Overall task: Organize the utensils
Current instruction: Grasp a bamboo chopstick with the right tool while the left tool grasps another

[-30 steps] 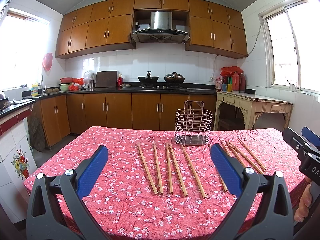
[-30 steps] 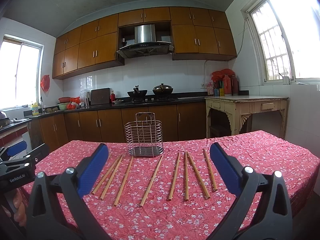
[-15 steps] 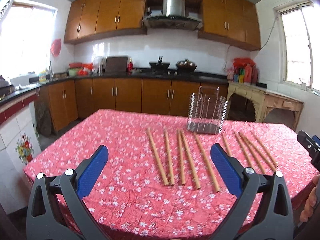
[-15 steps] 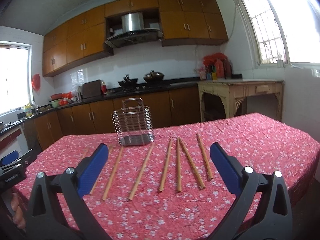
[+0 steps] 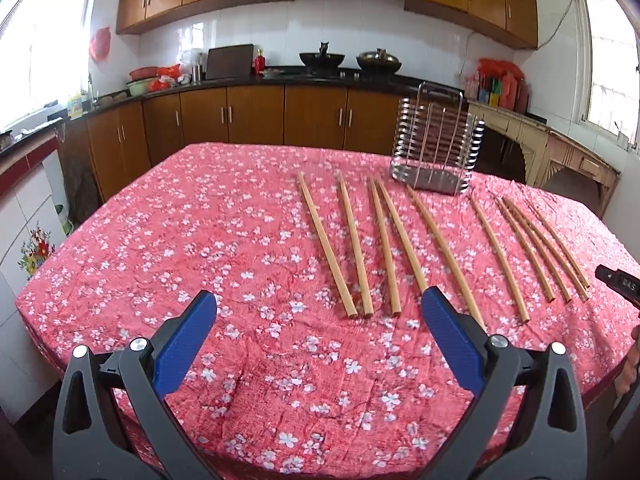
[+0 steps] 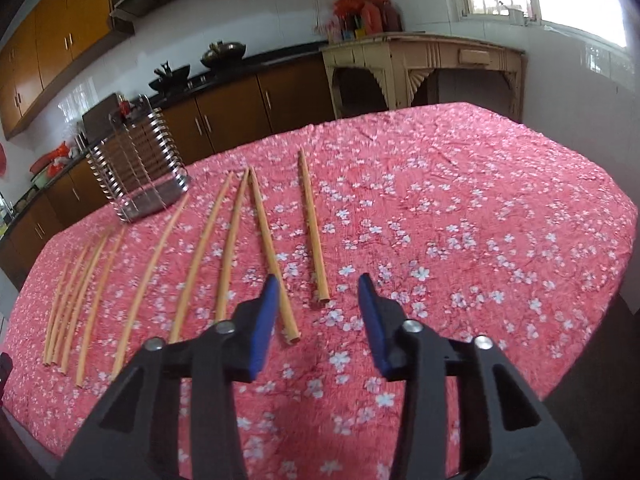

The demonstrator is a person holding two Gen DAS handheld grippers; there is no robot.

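Both grippers have tipped down toward the table since the earlier frames; kitchen bkgd slid up in both views, chopsticks now larger and nearer the fingers. R gripper (image 6: 318, 294) jaws have just been closing: blue pads much narrower than before, nothing between them, only cloth showing in the gap. L gripper (image 5: 318, 312) jaws spread wide, released, gripping nothing.

Chopsticks (image 5: 384, 246) lie loose, side by side, on the red floral tablecloth (image 5: 200, 240), roughly parallel, running away from the cameras. Wire utensil holder (image 5: 436, 146) stands upright on the cloth just beyond their far tips, no chopsticks in it.

L view only: full left group of five sticks straight ahead, holder seen from front w/ its handle, sink and window on left side of the kitchen, a black bit of the R gripper at the far right edge, with part of a hand below it.

R view only: rightmost chopstick (image 6: 314, 232) pointing at the gap betw. the pads, its near end just ahead of them, not touching; next stick's near end passes behind the left pad. Also cream side table (image 6: 420, 68) by the bright window, and wide bare cloth to the right. Holder (image 6: 140, 172) sits far left here, tilted by the lens.
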